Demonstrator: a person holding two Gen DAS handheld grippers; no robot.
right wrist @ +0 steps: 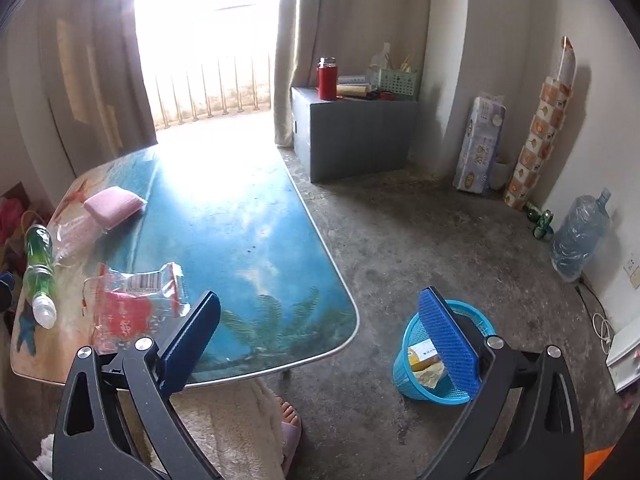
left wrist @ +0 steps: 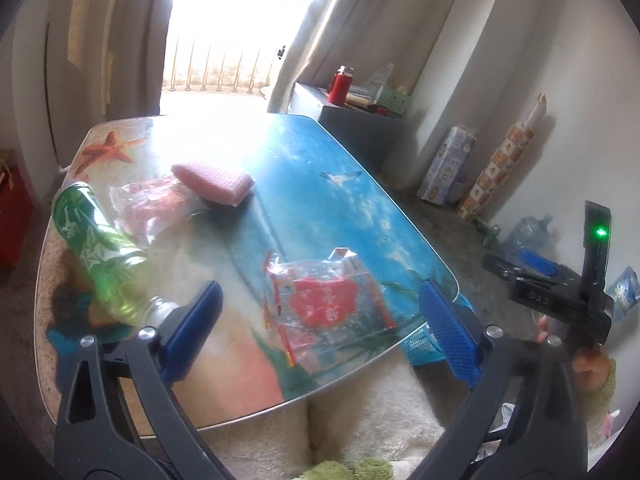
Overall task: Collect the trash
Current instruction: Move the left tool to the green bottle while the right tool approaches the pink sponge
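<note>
- Step in hand, my read: between picks. Some trash is already in the blue basket (right wrist: pixel 416 334) on the floor, more waits on the tabletop (left wrist: pixel 340 208), and both tools are empty.
- Far left of the tabletop: green bottle (left wrist: pixel 94 248) lying on its side, cap end toward the near edge.
- Next over: crumpled clear bag w/ pinkish print (left wrist: pixel 156 204), and a pink sponge (left wrist: pixel 214 180) touching its far side. Can't tell if the sponge counts as trash.
- Centre, near edge: clear wrapper w/ red print (left wrist: pixel 328 300), flat and crinkled, just beside the bottle's cap end.
- Left gripper (left wrist: pixel 320 320): jaws spread wide, nothing between the pads. It hangs over the near edge, tilted down, w/ the red-print wrapper framed right between the jaws but pads apart from it.
- Next move, judged: lower onto that wrapper and pinch. It's thin, slippery film lying flat, so the pads need to catch a raised crease, or it'll slide.
- Right gripper (right wrist: pixel 324 336): jaws also wide, empty. Pointed down over the tabletop's right corner and the floor; the basket sits behind its right jaw, w/ a yellow-labelled item and crumpled paper inside.
- In the left view the right tool shows at far right, held by a hand (left wrist: pixel 588 360), well apart from the wrapper.
- Basket stands on the floor, just off the tabletop's right near corner, so a short carry.
</note>
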